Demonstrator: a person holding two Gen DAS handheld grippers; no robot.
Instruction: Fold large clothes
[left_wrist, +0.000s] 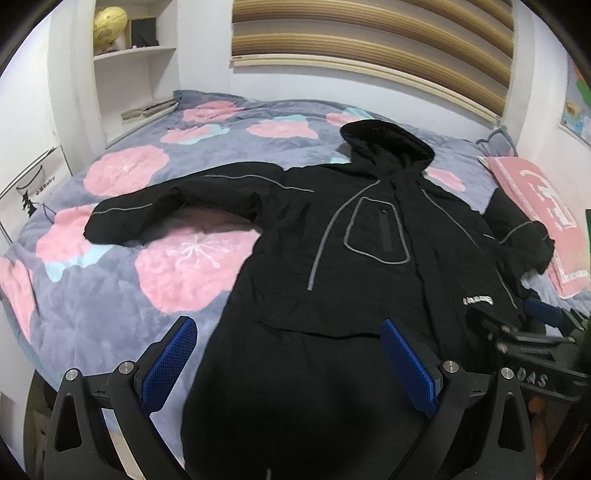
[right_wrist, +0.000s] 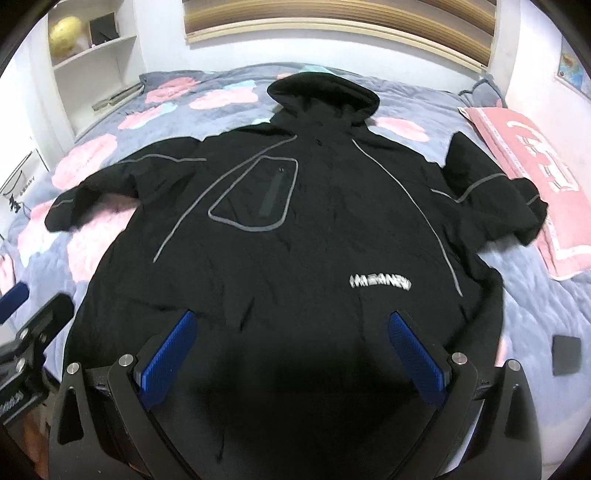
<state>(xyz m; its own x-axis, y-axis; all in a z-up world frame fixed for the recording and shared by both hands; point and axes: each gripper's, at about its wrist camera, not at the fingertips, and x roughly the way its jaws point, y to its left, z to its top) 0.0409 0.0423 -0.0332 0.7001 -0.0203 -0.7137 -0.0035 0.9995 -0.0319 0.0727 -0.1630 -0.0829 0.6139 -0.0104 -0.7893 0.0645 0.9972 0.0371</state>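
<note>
— Both grippers spread wide?
— Yes. Left gripper (left_wrist: 288, 354) has its blue pads (left_wrist: 168, 363) far apart, holding nothing; the right gripper (right_wrist: 291, 354) is the same, empty.
— Where is the jacket relative to them?
— Straight ahead of both. The black jacket (right_wrist: 314, 229) lies front-up and flat on the bed (right_wrist: 546, 295), its hem end nearest. In the right wrist view the hem fills the gap between the pads; whether they touch cloth, I cannot tell. In the left view the jacket (left_wrist: 369, 258) sits ahead and to the right (one pad is over the quilt, the other over cloth).
— Sleeves?
— Spread to either side. The far-side one reaches the pink pillow (right_wrist: 535, 177). The hood (right_wrist: 325, 92) points toward the wall.
— Anything else?
— A small dark flat thing (right_wrist: 567, 354) lies on the quilt right of the hem, and the shelves (left_wrist: 133, 55) stand at the far left.
</note>
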